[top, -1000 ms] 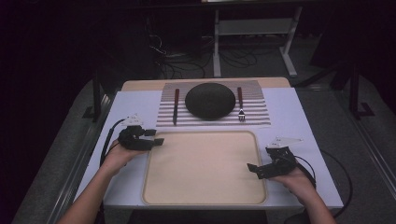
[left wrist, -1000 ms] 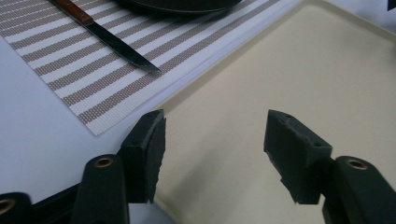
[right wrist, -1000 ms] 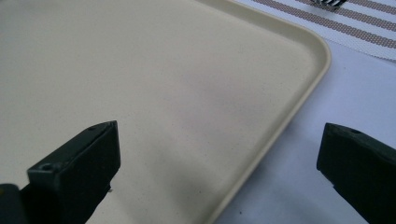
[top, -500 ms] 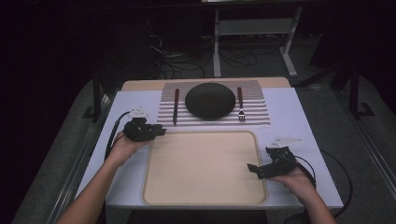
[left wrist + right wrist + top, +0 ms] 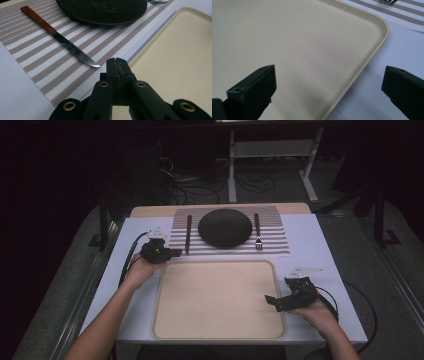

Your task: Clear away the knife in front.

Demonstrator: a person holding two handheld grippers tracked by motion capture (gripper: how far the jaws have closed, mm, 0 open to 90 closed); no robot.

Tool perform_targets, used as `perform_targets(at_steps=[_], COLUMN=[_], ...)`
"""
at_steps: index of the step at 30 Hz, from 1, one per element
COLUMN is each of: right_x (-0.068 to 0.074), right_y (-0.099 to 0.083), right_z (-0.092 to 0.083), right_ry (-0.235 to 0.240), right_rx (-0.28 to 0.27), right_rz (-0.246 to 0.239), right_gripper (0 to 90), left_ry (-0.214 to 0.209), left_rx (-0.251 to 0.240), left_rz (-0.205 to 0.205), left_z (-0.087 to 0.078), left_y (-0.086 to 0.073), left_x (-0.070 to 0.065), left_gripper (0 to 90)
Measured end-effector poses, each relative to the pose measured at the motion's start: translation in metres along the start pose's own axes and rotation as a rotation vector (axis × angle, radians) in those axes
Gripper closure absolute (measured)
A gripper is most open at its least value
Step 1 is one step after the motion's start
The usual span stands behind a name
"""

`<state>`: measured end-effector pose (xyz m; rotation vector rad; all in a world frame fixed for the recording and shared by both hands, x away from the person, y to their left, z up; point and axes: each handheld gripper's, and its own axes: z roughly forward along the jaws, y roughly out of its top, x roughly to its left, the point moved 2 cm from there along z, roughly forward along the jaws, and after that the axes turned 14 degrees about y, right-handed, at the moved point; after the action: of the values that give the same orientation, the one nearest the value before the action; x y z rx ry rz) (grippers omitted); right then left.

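Two grippers sit over a white-topped table [image 5: 320, 240], and going from the biggest thing down: the table carries a beige tray [image 5: 215, 330] on the near side and a striped placemat [image 5: 280, 242] on the far side, the mat's near edge just beside the tray's far rim. On the mat lies a dark round plate [image 5: 225, 227] in the middle, with a fork [image 5: 258, 232] to its right and a wooden-handled knife [image 5: 188, 234] to its left, both lying flat and apart from the plate.

The left gripper [image 5: 172, 253] hovers at the tray's far left corner, by the near left corner of the mat; its jaws have just been closing and now press flat together with nothing between them. In the left gripper view the knife [image 5: 60, 40] lies on the stripes with its serrated tip pointing toward the clenched jaw tips, close by but not touching.

The right gripper [image 5: 272, 301] rests at the tray's right edge, near the front, its jaws spread wide and empty; one jaw stands over the tray [image 5: 299, 50] and the other over the white table beside the rim
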<state>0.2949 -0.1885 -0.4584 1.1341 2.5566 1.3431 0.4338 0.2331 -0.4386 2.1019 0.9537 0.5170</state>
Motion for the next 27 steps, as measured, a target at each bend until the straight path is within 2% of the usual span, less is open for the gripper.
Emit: perform_targets(at_steps=[1, 11, 18, 27], right_x=[0.0, 0.0, -0.001, -0.001], right_y=[0.0, 0.0, 0.0, -0.001], right_z=[0.0, 0.0, 0.0, 0.0], right_ry=[0.0, -0.001, -0.003, -0.003], right_rx=[0.001, 0.004, 0.008, 0.008], right_rz=[0.001, 0.002, 0.005, 0.006], right_gripper=[0.0, 0.0, 0.0, 0.0], left_ry=[-0.001, -0.004, -0.005, 0.03], left_rx=[0.003, 0.013, 0.04, 0.071], left_rz=[0.009, 0.008, 0.017, 0.027], left_z=[0.003, 0.029, 0.048, 0.065], left_y=[0.001, 0.013, 0.018, 0.02], left_x=[0.0, 0.003, 0.004, 0.001], left_gripper=[90.0, 90.0, 90.0, 90.0])
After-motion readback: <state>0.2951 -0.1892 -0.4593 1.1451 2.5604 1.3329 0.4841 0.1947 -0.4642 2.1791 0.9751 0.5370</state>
